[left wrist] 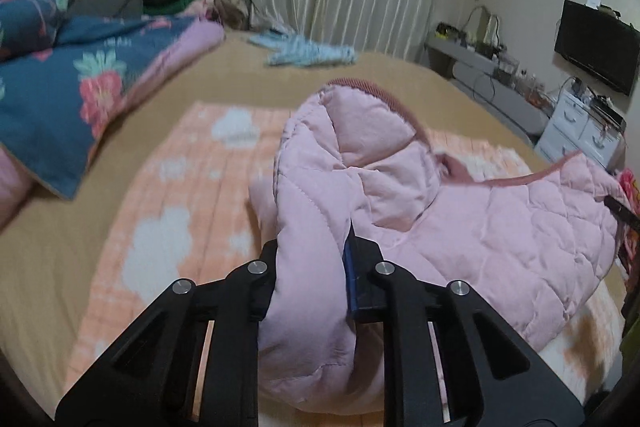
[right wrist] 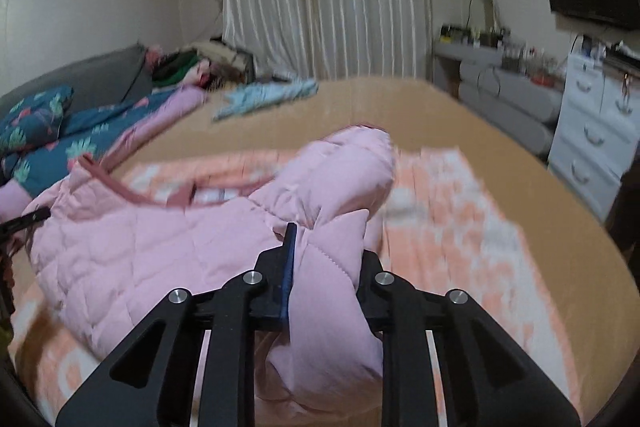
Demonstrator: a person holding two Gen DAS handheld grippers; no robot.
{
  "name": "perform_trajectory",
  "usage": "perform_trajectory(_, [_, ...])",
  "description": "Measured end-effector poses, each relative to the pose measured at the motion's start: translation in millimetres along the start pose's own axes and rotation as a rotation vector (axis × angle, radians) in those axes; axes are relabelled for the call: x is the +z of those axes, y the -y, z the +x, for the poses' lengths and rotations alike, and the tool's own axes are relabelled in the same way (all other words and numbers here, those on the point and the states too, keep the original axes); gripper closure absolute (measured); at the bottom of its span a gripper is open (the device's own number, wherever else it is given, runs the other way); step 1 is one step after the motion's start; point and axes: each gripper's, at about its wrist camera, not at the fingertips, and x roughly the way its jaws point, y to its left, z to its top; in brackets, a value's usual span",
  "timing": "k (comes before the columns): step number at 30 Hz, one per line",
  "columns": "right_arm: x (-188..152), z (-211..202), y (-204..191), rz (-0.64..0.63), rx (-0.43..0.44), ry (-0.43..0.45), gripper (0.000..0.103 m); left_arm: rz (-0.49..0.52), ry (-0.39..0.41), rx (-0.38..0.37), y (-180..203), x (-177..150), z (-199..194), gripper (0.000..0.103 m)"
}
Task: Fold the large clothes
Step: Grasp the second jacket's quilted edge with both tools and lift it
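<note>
A fold of the pink jacket (left wrist: 460, 227) is pinched between the nearly closed jaws of the left gripper (left wrist: 310, 251) and likewise the right gripper (right wrist: 328, 255), the rest being draped over the bed (left wrist: 48, 267).

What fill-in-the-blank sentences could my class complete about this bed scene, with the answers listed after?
1. Both grippers, left and right, have their jaws shut on the quilted ____ jacket.
2. The jacket lies on an orange blanket patterned with white ____.
3. The window behind the bed is covered by a ____.
4. The black screen is mounted on the ____.

Answers: pink; clouds; curtain; wall
</note>
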Motion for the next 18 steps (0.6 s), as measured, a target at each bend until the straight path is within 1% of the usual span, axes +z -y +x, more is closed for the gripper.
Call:
perform_trajectory(2, [20, 16, -4, -0.01, -0.018, 0.019, 0.084, 0.01, 0.02, 0.023, 6, 11, 4, 0.092])
perform_trajectory(4, [34, 35, -5, -0.005, -0.036, 0.019, 0.085, 0.015, 0.035, 0.045, 8, 19, 11, 0.092])
perform_trajectory(6, [41, 50, -6, -0.014, -0.055, 0.018, 0.085, 0.016, 0.037, 0.076, 8, 27, 25, 0.092])
perform_trajectory(8, [45, 70, -6, -0.027, -0.08, 0.006, 0.085, 0.018, 0.02, 0.101, 5, 30, 40, 0.092])
perform_trajectory(12, [42, 108, -3, -0.044, -0.129, -0.036, 0.085, 0.021, -0.025, 0.145, 0, 30, 73, 0.092])
perform_trajectory(18, [19, 150, 6, -0.041, -0.187, -0.114, 0.085, 0.026, -0.09, 0.179, -6, 23, 111, 0.092])
